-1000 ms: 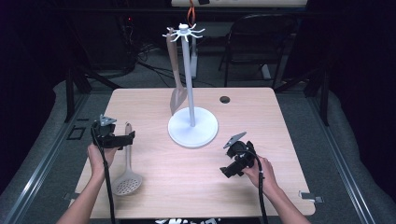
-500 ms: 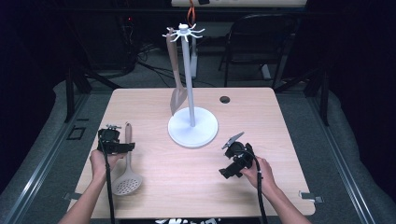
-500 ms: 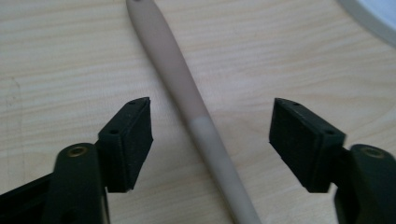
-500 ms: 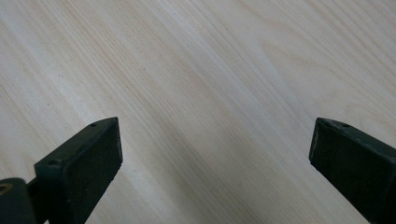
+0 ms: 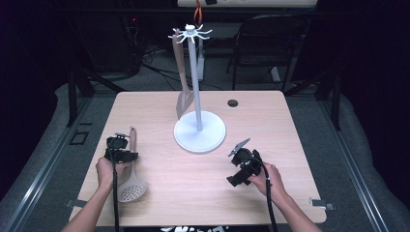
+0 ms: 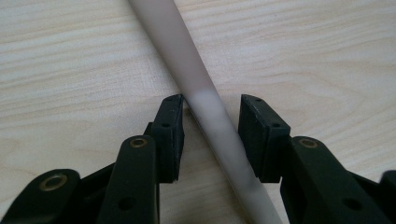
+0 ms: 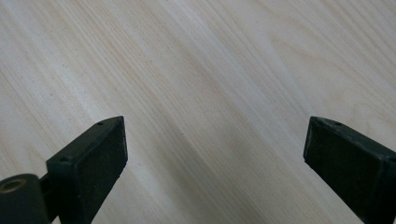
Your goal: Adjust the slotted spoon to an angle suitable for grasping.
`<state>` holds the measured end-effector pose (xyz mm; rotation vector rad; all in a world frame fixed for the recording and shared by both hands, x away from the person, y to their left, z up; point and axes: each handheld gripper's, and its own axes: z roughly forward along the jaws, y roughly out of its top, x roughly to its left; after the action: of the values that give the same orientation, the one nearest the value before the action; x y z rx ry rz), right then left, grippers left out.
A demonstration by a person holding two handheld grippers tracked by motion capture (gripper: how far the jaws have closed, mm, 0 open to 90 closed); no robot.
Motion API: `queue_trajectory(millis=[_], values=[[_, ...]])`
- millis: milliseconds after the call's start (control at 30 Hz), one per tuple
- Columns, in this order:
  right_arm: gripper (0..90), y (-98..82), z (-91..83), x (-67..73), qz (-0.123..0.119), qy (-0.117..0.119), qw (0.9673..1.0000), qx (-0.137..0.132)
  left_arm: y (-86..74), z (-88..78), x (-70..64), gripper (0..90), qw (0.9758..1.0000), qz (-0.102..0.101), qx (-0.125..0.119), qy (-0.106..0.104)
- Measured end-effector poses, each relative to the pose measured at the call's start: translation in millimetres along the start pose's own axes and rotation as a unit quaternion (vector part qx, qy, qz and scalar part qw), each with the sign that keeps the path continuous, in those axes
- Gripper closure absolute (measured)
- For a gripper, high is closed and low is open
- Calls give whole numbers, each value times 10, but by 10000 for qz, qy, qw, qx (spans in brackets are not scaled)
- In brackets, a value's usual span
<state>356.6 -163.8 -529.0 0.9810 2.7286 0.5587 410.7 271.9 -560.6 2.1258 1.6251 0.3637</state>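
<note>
A beige slotted spoon (image 5: 131, 186) lies on the wooden table (image 5: 290, 145) at the left, handle pointing away from me. My left gripper (image 5: 121, 149) is lowered over that handle. In the left gripper view the spoon handle (image 6: 187, 60) runs diagonally between the jaws of the left gripper (image 6: 211, 105), which have just been closing; the pads stand close at both sides with narrow gaps. My right gripper (image 5: 241, 166) hovers at the table's right, and in the right gripper view the right gripper (image 7: 215, 135) stands wide open over bare wood.
A white utensil stand (image 5: 199, 133) with a tall pole and hooks on top stands at the table's middle. A beige spatula (image 5: 183, 94) hangs from one hook. A black round grommet (image 5: 233, 103) sits at the far edge. A dark chair (image 5: 266, 48) stands behind the table.
My left gripper has come down onto the spoon handle and its jaws have narrowed around it. The right gripper has stayed where it was.
</note>
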Motion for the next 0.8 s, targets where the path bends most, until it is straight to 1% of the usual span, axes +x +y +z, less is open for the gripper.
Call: queue_trajectory(millis=[33,133,200,233,267,400,433,567,700,800], values=[[59,1,-1,0,-13,5,10000,9,-2,-1,5,617,10000,-22,-21,-54],[60,-1,9,9,20,15,10000,-47,9,-4,-14,636,9999,47,-24,-139],[61,2,5,8,-13,20,10000,-8,20,-4,-41,642,9998,146,-2,-119],[60,2,4,9,-16,22,10000,0,20,-4,-41,643,9998,146,-2,-119],[61,2,3,9,-18,25,10000,0,28,-4,-56,645,9997,209,16,-96],[61,2,1,11,-47,22,10000,18,32,-17,-50,660,9996,241,61,-146],[61,4,-2,10,-73,17,10000,42,28,-28,-48,663,9993,329,101,-134],[62,2,7,14,-55,41,10000,14,16,-50,-40,677,9986,479,179,-104],[62,3,8,14,-64,44,10000,19,14,-56,-33,684,9988,433,208,-121],[61,3,12,13,-57,54,10000,28,27,-53,-66,674,9985,477,251,-41]])
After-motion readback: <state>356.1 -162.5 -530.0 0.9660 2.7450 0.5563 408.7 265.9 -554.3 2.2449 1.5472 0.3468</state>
